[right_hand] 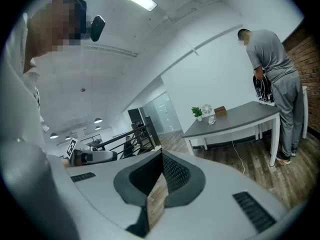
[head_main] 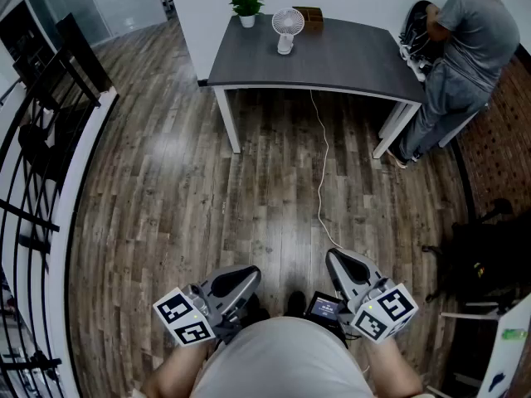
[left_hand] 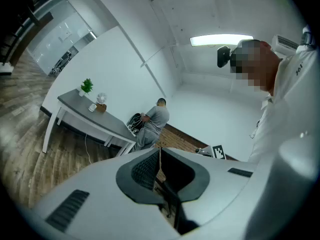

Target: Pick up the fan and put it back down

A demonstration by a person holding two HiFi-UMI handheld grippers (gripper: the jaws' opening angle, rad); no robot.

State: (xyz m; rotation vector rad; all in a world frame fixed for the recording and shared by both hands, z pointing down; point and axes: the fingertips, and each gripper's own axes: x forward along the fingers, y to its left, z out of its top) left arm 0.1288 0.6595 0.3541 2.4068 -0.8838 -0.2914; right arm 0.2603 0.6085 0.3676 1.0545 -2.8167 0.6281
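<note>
I hold both grippers low in front of my body, well apart from the table (head_main: pixel 348 56) across the wooden floor (head_main: pixel 166 189). My left gripper (head_main: pixel 241 274) has its jaws pressed together with nothing between them, and my right gripper (head_main: pixel 343 262) is pressed together the same way, also empty. The fan (head_main: pixel 287 25) stands upright on its white base near the table's back edge, toward the back left corner. It sits between a small potted plant (head_main: pixel 246 5) at that corner and a brown box (head_main: pixel 312 15) against the wall. A white cable (head_main: pixel 322 164) hangs from the table's front edge and trails over the floor toward me. Another person (head_main: pixel 465 48) in grey stands at the table's right end, bent over a dark bag (head_main: pixel 415 25) there. A black railing (head_main: pixel 41 139) runs along my left.
</note>
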